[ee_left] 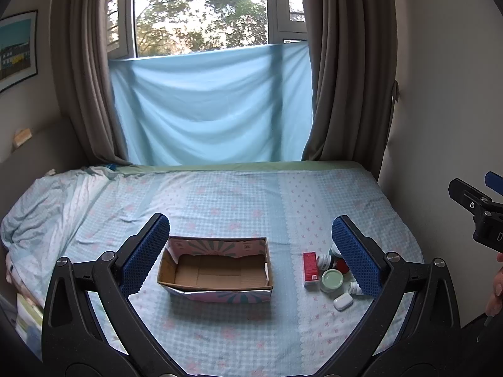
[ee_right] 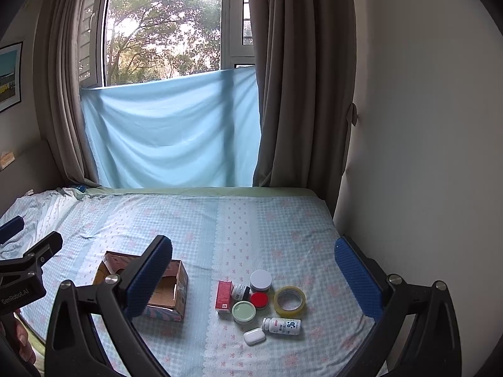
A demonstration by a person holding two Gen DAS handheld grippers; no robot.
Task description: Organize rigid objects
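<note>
On bed, empty cardboard box, open-topped

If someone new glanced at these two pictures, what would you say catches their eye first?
Probably the open cardboard box, empty on the checked bedsheet, framed between the left gripper's wide-open blue fingers. Next, the cluster of small items right of it: a red carton, a tape roll, a white pill bottle lying down, and a white earbud case. Behind the bed, a light-blue cloth hangs across the lower window.
</note>
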